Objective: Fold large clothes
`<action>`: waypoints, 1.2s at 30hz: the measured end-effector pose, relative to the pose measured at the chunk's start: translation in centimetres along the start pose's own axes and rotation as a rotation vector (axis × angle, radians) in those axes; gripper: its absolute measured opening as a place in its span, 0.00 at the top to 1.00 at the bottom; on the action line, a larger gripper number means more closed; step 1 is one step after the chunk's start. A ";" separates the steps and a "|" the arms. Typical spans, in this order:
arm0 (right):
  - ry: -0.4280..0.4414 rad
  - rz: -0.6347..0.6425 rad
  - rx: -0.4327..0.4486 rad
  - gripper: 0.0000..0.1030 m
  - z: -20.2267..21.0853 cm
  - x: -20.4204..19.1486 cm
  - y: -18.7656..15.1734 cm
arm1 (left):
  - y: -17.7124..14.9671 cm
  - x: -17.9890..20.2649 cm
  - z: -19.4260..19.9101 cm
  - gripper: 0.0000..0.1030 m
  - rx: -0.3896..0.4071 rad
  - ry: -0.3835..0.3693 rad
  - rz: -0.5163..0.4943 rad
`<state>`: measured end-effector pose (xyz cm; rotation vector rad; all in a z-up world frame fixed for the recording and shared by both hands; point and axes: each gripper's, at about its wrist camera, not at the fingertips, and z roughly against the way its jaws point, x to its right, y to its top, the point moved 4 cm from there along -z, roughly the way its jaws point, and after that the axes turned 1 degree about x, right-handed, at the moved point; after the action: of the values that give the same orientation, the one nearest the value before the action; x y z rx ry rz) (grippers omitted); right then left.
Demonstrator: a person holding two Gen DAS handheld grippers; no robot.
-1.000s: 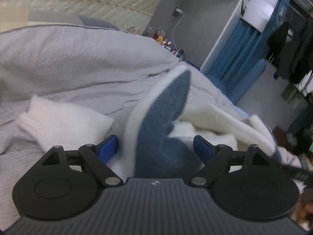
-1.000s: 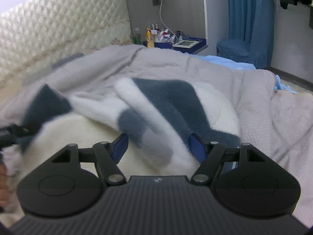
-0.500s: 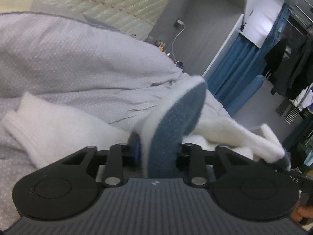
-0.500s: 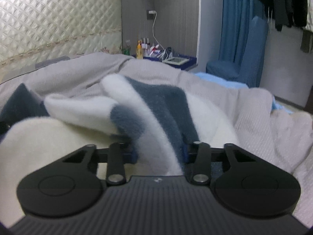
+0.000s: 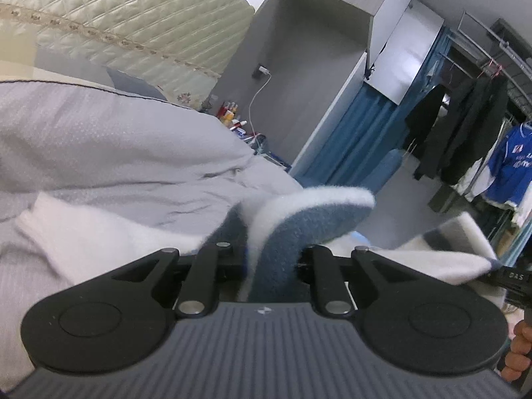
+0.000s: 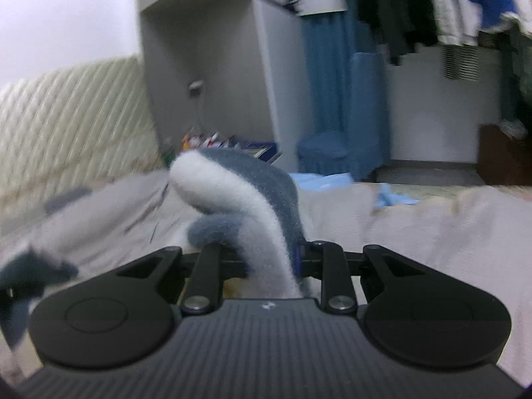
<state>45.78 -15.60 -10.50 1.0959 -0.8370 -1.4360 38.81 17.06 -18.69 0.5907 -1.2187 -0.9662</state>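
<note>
Though both grippers have hold of the sweater (image 5: 309, 222), the folding itself looks barely begun: no flat, squared shape shows anywhere, and the fleecy white-and-blue cloth hangs in loose rolls between the two tools. I judge this the lifting or spreading step, with every fold yet to make.

The left gripper (image 5: 272, 266) has its jaws drawn narrow on a thick bunch of the blue part, which curls up and over to the right. More white cloth trails left onto the grey quilt (image 5: 116, 153) of the bed, so part of the sweater lies there while the gripped part is raised. At the right edge of this view a white stretch runs to the other tool, with a bit of the person's hand (image 5: 518, 352) below it.

The right gripper (image 6: 272, 262) is likewise clamped narrow on a white-and-blue ridge of sweater (image 6: 239, 193) that stands up from the jaws. Its view is blurred, so it seems to be in motion. It points level across the bed toward the headboard (image 6: 66, 116) and the blue curtain (image 6: 335, 76). The left one is tilted, facing the headboard and wardrobe corner.
</note>
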 end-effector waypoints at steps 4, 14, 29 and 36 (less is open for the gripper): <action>-0.075 -0.079 0.035 0.75 4.5 3.1 0.6 | -0.8 1.3 4.0 0.83 -0.014 -0.025 0.046; -0.266 -0.441 -0.049 0.75 11.2 12.2 -3.1 | -3.9 3.8 12.3 0.83 -0.126 -0.008 0.057; -0.411 -0.882 -0.324 0.68 10.5 16.2 -12.4 | -8.1 2.5 13.6 0.75 -0.330 0.153 0.103; -0.379 -0.757 -0.227 0.35 12.1 14.4 -8.8 | -4.7 5.6 17.3 0.31 -0.118 0.136 -0.002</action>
<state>31.76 -29.31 -17.26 1.0217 -0.4978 -2.3625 21.13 11.81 -14.93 0.5547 -1.0338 -0.9766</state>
